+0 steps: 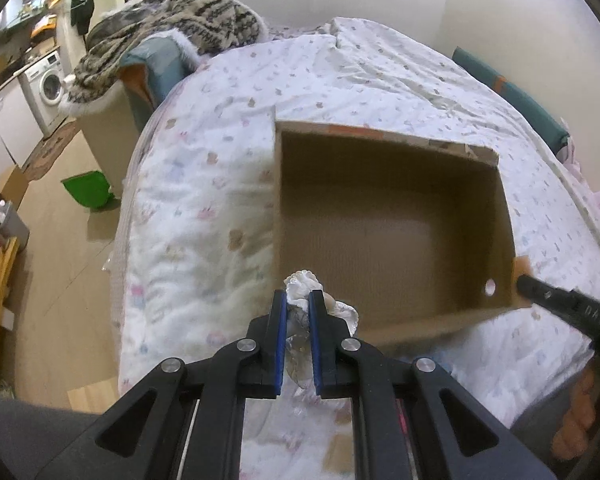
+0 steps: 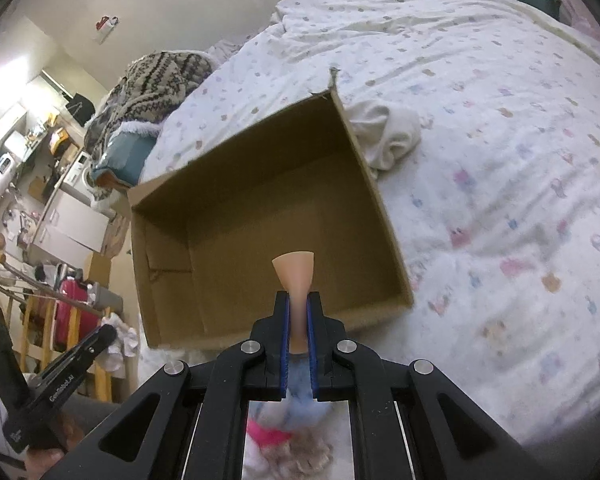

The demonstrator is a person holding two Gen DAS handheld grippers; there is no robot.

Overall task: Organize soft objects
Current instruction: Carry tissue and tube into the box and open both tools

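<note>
A: Left gripper (image 1: 299, 300), what's it got?

B: Fingers nearly together, clamped on a white crumpled cloth (image 1: 305, 285). Cloth pokes out past the tips, hangs just at the near-left corner of the cardboard box (image 1: 380, 172).

A: And the right gripper (image 2: 299, 300)?

B: Also pinched narrow, on a doll (image 2: 294, 270). Peach-coloured leg w/ a flared foot sticks out beyond the tips, over the box's near edge. Blue fluff, pink bit and blond hair show btwn the arms behind the fingers.

A: Box?

B: Open top, sits on the printed quilt (image 2: 500, 160) on the bed, inside bare as far as both views show. In the left view the right gripper's tip touches its near-right corner.

A: Other soft stuff?

B: Off-white bundled cloth (image 2: 384, 132) on the quilt, touching the box's far-right wall outside. Patterned knit blanket (image 1: 168, 28) heaped beyond the bed's far-left end.
</note>
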